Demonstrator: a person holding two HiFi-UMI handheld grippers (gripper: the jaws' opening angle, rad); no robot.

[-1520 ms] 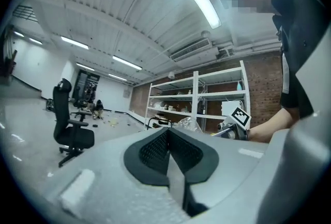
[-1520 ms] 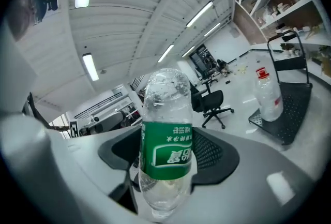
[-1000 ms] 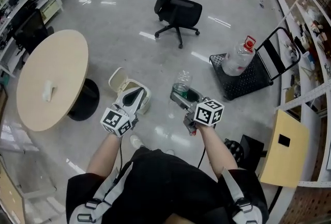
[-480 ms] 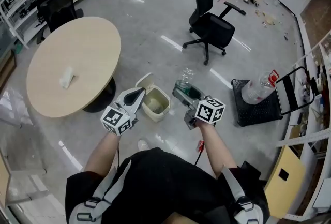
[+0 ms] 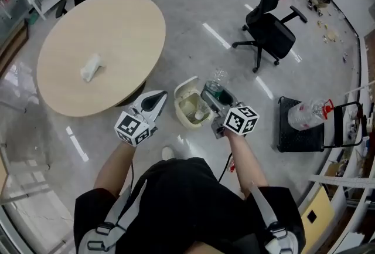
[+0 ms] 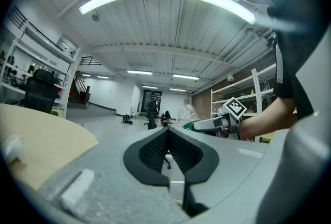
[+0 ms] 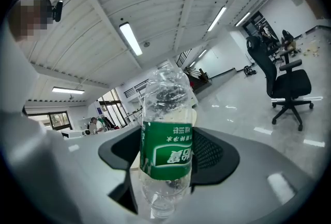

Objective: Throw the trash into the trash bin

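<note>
While the right gripper [image 5: 215,95] clamps the clear bottle [image 5: 218,78] mid-frame, just right of the bin [image 5: 178,108], left gripper [image 5: 157,98] pinched together and empty, an early drop could glance off the rim!
</note>
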